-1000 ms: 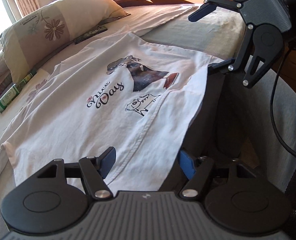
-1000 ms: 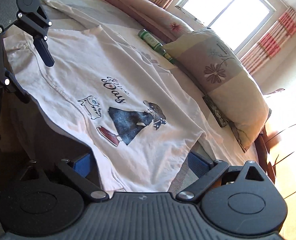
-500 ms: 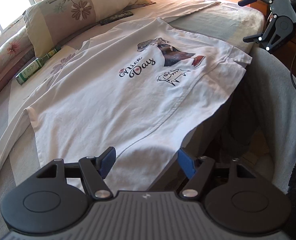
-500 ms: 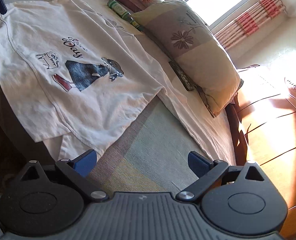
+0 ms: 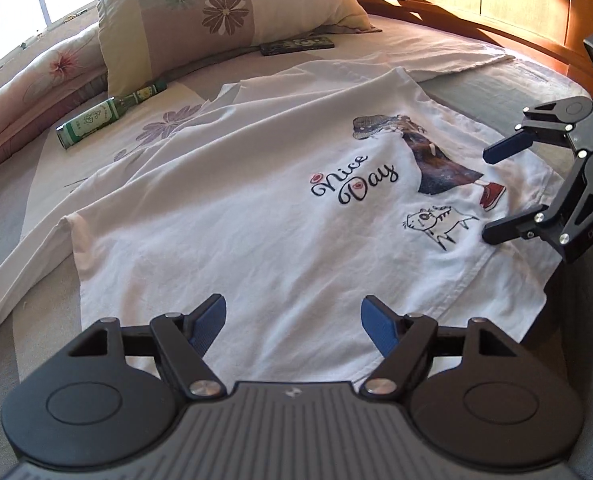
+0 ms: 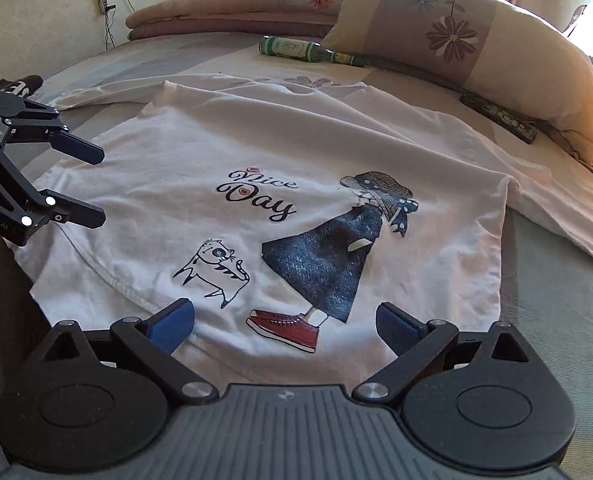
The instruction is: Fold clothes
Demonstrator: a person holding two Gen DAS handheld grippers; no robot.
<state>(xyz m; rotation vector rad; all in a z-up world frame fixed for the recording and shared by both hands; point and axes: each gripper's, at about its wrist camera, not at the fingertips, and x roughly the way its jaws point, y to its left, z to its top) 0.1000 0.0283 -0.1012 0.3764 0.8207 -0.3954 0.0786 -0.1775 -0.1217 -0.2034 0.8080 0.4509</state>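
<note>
i see a white t-shirt (image 5: 236,216) spread flat on the bed (image 5: 12,208), print side up, its hem at the near edge. my left gripper (image 5: 292,328) hovers over that hem, jaws opening with only cloth below, nothing pinched. my right gripper (image 6: 284,326) stands wide over the printed shoe, gripping nothing. the one container, a green bottle (image 5: 108,114), lies on its side near a flowered pillow (image 5: 216,12); i cannot tell what is in it. a dark flat case (image 5: 296,43) lies by the pillow. a sunlit window (image 5: 8,0) and a wooden headboard (image 5: 496,0) stand behind.
</note>
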